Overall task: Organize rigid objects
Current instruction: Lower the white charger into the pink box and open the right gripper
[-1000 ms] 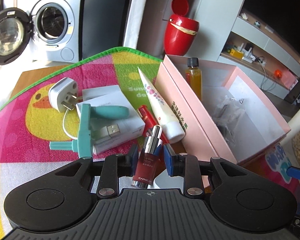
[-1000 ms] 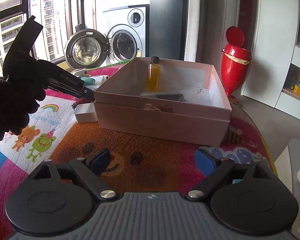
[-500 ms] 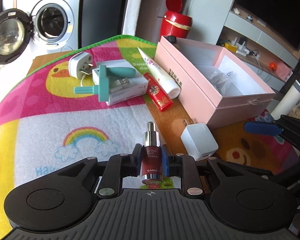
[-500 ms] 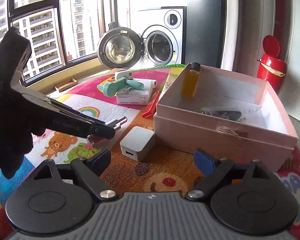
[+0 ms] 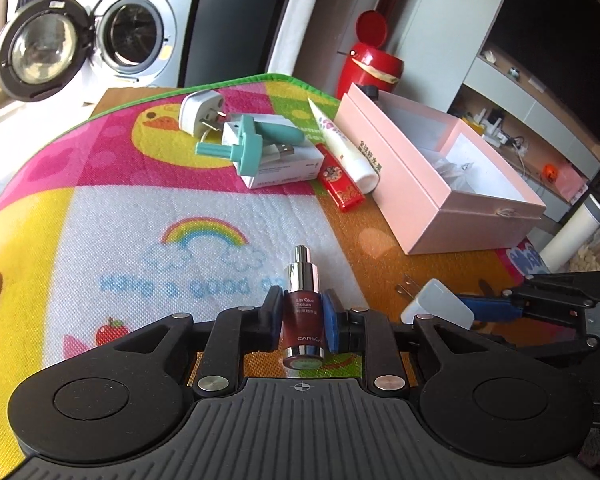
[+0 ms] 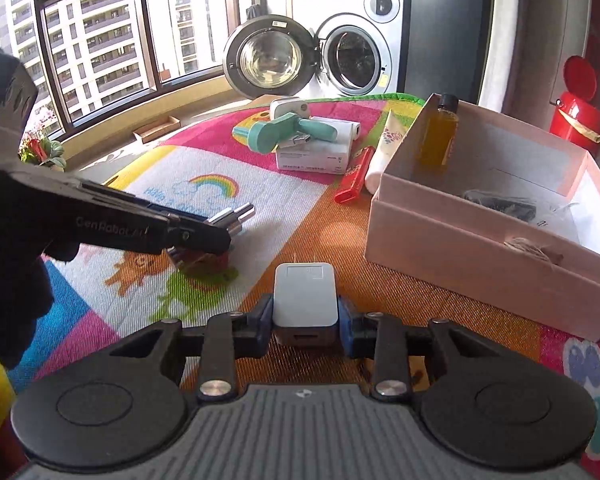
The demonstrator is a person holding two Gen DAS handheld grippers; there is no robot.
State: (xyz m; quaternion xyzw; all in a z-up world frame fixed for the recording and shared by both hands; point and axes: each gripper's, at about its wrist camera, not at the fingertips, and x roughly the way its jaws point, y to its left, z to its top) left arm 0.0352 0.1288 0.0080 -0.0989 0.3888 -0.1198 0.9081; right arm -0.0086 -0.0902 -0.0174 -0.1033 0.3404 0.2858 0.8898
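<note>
the left gripper [image 5: 303, 317] is clamped on a dark red serum bottle [image 5: 302, 322], held over the mat [image 5: 100, 240]. the right gripper [image 6: 305, 316] is closing its jaws on a white charger [image 6: 305, 298] on the mat, just before the pink box [image 6: 480, 236], which holds an amber bottle [image 6: 438, 136].

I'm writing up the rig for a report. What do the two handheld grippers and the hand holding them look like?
Both are matte black plastic: a ribbed grey-black body, two round discs, scissor-like linkages with silver rivets, and blue pads on the fingers. The left gripper and right gripper match. Seen from the side, the left one bears white "GenRobot.AI" lettering. The hand holding it wears a black glove.
</note>
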